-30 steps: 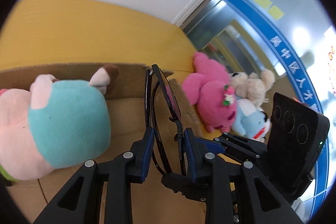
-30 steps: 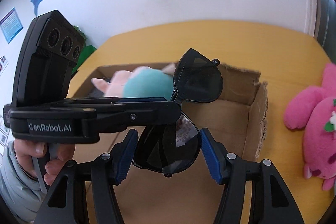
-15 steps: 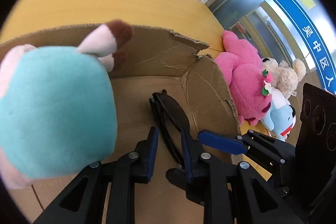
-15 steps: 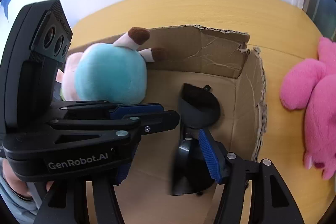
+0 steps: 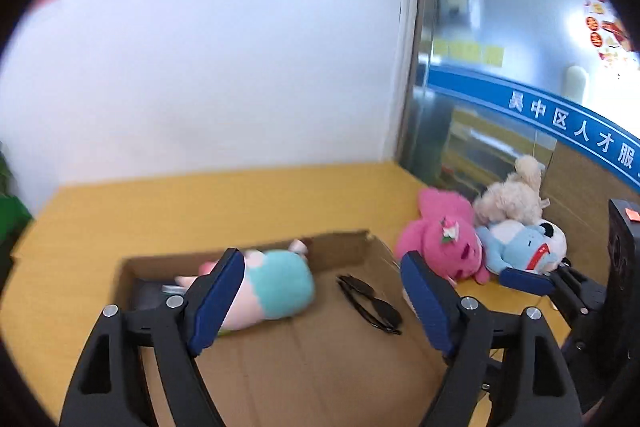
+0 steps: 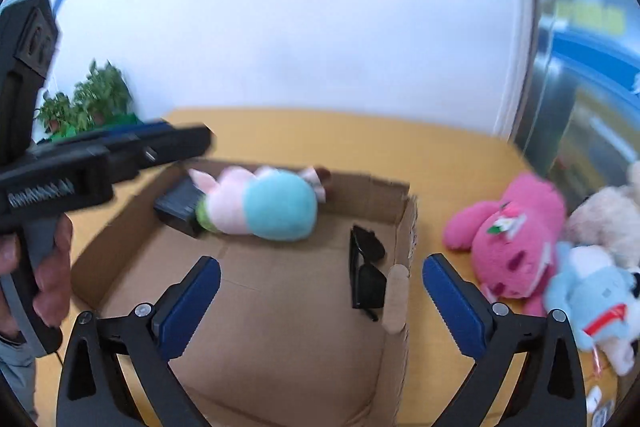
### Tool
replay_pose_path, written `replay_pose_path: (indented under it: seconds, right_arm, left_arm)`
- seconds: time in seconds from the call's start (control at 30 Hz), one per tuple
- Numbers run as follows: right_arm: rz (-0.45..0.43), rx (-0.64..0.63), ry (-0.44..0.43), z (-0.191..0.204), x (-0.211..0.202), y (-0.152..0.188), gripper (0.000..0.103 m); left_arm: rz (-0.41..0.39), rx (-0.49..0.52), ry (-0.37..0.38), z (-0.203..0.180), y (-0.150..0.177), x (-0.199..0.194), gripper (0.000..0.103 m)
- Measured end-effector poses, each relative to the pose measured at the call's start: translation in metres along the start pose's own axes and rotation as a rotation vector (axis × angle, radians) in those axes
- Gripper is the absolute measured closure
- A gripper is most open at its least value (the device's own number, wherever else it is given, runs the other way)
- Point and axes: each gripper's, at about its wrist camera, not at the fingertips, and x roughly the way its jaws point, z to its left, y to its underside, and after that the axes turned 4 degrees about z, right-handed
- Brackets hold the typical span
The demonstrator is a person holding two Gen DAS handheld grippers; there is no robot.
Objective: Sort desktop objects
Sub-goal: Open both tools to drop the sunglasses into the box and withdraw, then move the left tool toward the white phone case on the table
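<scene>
Black sunglasses [image 5: 370, 303] lie folded on the floor of an open cardboard box [image 5: 328, 359], near its right wall; they also show in the right wrist view [image 6: 366, 267]. A teal and pink plush toy [image 5: 272, 287] lies at the back of the box [image 6: 260, 315], seen too in the right wrist view [image 6: 264, 207]. My left gripper [image 5: 320, 303] is open and empty above the box. My right gripper [image 6: 320, 303] is open and empty, raised above the box's right wall.
A pink plush [image 6: 512, 239], a light blue plush [image 6: 588, 295] and a cream plush [image 5: 512, 195] lie on the yellow table [image 5: 200, 203] right of the box. A dark flat object [image 6: 176, 203] sits in the box's back left corner. A white wall stands behind.
Both grippers let go of the sunglasses, opened wide and rose away from the box. The sunglasses now lie on the box floor.
</scene>
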Motion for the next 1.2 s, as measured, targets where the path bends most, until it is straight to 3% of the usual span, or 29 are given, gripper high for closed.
replay_pose_path:
  seconds: [0.13,0.27,0.43,0.67,0.97,1.2]
  right_arm:
    - [-0.081,-0.012,0.034,0.035,-0.048,0.033,0.000]
    - [-0.099,0.020,-0.012,0.063,-0.084,0.069,0.000]
    - [-0.094,0.046,-0.002,0.075,-0.092,0.104,0.000]
    - [-0.070,0.089,0.003,0.076,-0.098,0.131,0.000]
    - [-0.026,0.160,-0.001,0.062,-0.099,0.152,0.000]
    - [-0.022,0.131,0.027,0.065,-0.099,0.160,0.000]
  left_arm:
    - [-0.041,-0.007,-0.028,-0.001,0.040,-0.065,0.022]
    - [-0.027,0.003,-0.059,-0.002,0.083,-0.103,0.022]
    - [-0.005,-0.011,-0.106,-0.004,0.121,-0.130,0.022]
    - [0.026,-0.042,-0.125,0.000,0.151,-0.140,0.022]
    - [0.059,-0.030,-0.066,-0.014,0.159,-0.134,0.022]
    - [0.051,-0.050,-0.086,-0.012,0.166,-0.141,0.022]
